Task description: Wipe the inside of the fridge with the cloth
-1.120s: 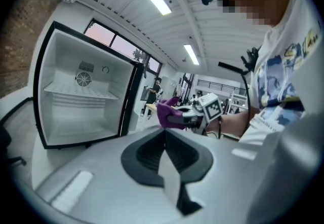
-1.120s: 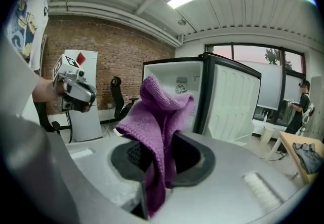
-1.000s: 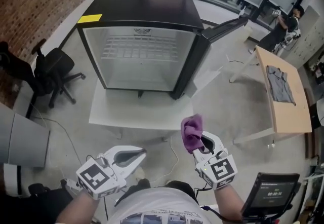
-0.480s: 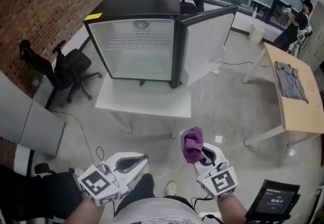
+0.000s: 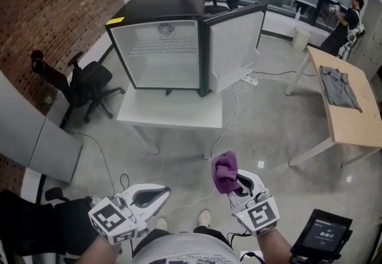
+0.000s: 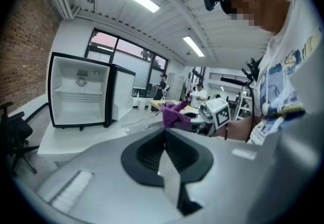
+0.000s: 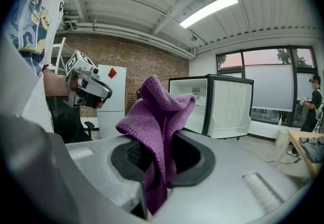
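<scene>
- Nearest us, low in the head view: left gripper (image 5: 160, 193), jaws clenched flat together. Its own view shows nothing pinched between them.
- Beside it: right gripper (image 5: 234, 178), jaws clamped on a crumpled purple microfibre cloth (image 5: 225, 167). The cloth bunches upward out of the jaws, and a short tail hangs below them in the right gripper view.
- Both grippers are held close to the body over the grey concrete floor (image 5: 262, 125), well apart from the work.
- Farther ahead: a low white tabletop (image 5: 173, 118) carries a black-cased mini fridge (image 5: 158, 6) with a white interior. The fridge door (image 5: 234, 48) stands open to our right. A wire shelf (image 5: 160, 48) crosses the upper cavity, and we see nothing else inside.
- Step in hand, as we judge it: the approach. The cloth is secured and the door is open, but there is no wiping contact yet, so the task is barely begun.
- Next move calls for carrying the right gripper forward into the cavity, clear of the door edge. The bunched face of the cloth, not the jaws, should press against an inner wall.
- The shelf will likely limit the stroke, so we expect to wipe above and below it separately. The left gripper is free to steady the door.
</scene>
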`<state>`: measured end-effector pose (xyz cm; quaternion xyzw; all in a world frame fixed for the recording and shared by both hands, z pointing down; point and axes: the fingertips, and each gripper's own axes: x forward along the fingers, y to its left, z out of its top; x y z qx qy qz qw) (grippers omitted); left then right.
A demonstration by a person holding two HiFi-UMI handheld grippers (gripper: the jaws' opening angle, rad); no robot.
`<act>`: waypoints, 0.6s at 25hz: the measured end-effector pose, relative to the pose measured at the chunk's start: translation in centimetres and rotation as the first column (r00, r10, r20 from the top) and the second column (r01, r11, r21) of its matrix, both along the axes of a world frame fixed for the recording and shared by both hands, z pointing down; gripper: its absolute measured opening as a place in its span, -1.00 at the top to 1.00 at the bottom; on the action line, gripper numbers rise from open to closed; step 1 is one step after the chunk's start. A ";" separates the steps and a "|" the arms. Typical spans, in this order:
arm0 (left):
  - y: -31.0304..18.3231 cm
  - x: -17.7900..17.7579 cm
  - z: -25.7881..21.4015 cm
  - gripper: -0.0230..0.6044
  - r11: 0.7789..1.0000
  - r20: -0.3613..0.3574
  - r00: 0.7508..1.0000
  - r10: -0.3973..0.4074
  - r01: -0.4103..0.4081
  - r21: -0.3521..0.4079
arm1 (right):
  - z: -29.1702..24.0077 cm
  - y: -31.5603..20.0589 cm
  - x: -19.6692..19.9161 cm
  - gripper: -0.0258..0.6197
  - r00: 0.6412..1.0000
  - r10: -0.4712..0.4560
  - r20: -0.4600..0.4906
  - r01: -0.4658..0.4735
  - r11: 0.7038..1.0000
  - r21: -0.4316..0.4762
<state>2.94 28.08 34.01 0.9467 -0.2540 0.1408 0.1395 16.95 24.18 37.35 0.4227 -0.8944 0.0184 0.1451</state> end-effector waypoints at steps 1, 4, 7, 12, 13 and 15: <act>0.2 -0.2 -0.3 0.91 1.000 -0.009 1.000 0.011 -0.011 0.007 | -0.2 0.4 -0.2 0.68 1.000 0.003 -0.011 -0.003 1.000 0.008; 1.3 -1.4 -0.9 0.91 0.999 -0.034 0.998 0.043 -0.042 0.032 | -0.8 1.6 -2.0 0.68 0.999 0.013 -0.040 -0.011 0.999 0.031; 2.2 -3.1 -1.8 0.91 0.997 -0.057 0.997 0.057 -0.054 0.051 | -1.6 2.4 -3.9 0.68 0.998 0.033 -0.051 -0.030 0.998 0.052; 4.8 -8.1 -2.0 0.91 0.996 -0.089 0.993 0.076 -0.071 0.063 | -2.9 4.4 -9.4 0.68 0.998 0.058 -0.038 -0.055 0.996 0.071; 5.5 -9.6 -1.9 0.91 0.995 -0.092 0.992 0.081 -0.075 0.065 | -3.0 5.1 -11.2 0.68 0.997 0.056 -0.046 -0.052 0.996 0.077; 6.3 -12.1 -1.8 0.91 0.995 -0.104 0.991 0.086 -0.080 0.062 | -3.5 6.1 -14.2 0.68 0.998 0.044 -0.054 -0.040 0.995 0.087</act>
